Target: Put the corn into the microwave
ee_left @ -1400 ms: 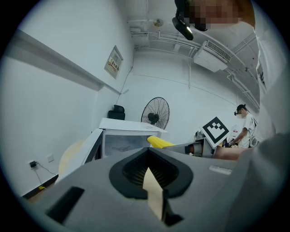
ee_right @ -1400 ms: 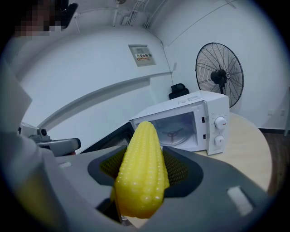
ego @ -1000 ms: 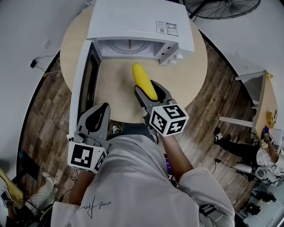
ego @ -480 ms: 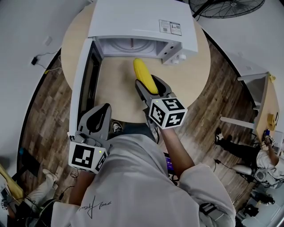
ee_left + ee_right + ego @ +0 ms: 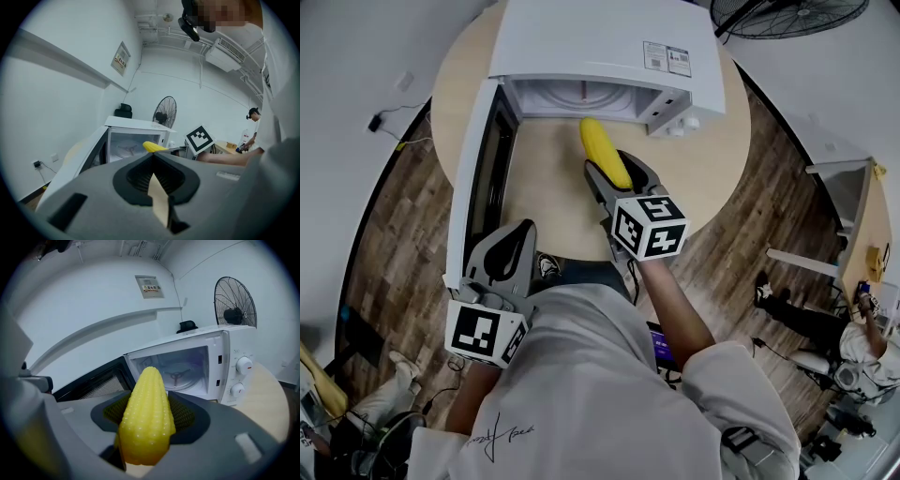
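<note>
1. Worktop [image 5: 712, 169]: round, pale wood. It carries the microwave; its near half is bare.
2. Microwave [image 5: 600, 42]: white, at the far side of the worktop. Its door [image 5: 478, 178] is swung fully open to the left and the cavity faces the person.
3. Left hand-held gripper [image 5: 508, 246]: jaws together with nothing between them, held low near the door's outer edge, well apart from the corn.
4. Right hand-held gripper [image 5: 619, 178]: clamped on the corn's lower half and raised in front of the cavity mouth.
5. Corn [image 5: 602, 150]: yellow cob, tip pointing at the opening, just short of the threshold and not yet inside.

Progress, as judged: the door is open and the corn is grasped and lined up. Carrying it in, setting it down and letting go are left.

View differences: only the right gripper view shows the glass turntable [image 5: 177, 376], empty, and the two dials [image 5: 243, 365]. The head view shows the gap between the cob's tip and the opening. The left gripper view shows the cob side-on against the cavity.
</note>
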`<state>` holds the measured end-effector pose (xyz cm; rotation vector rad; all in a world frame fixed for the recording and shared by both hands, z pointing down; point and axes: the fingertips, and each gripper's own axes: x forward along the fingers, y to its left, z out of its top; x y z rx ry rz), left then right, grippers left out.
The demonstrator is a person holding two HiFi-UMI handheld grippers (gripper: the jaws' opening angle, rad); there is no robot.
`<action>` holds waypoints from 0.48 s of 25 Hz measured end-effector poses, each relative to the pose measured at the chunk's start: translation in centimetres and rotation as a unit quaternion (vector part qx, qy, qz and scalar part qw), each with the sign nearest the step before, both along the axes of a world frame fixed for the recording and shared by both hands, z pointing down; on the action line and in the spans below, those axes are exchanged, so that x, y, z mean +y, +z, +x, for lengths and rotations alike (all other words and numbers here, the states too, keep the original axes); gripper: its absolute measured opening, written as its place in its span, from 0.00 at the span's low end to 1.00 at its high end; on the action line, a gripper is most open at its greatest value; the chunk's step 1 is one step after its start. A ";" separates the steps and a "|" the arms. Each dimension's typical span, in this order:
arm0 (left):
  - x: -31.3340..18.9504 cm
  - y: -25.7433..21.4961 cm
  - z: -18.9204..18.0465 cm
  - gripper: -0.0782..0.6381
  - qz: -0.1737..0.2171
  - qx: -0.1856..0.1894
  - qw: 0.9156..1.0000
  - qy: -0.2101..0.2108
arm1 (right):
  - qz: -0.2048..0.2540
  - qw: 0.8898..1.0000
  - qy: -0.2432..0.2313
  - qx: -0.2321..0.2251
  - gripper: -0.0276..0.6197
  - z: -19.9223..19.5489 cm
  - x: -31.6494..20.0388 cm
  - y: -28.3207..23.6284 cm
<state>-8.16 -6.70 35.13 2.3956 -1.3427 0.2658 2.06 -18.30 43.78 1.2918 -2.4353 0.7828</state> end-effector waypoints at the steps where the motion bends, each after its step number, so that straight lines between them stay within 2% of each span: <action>1: -0.1 0.1 0.0 0.09 -0.001 0.001 1.000 -0.001 | 0.000 1.000 -0.001 0.002 0.44 0.0 -0.2 0.1; 12: -0.6 0.8 0.6 0.09 -0.017 0.009 1.000 0.000 | -0.013 1.000 0.005 0.013 0.44 0.4 -2.8 2.1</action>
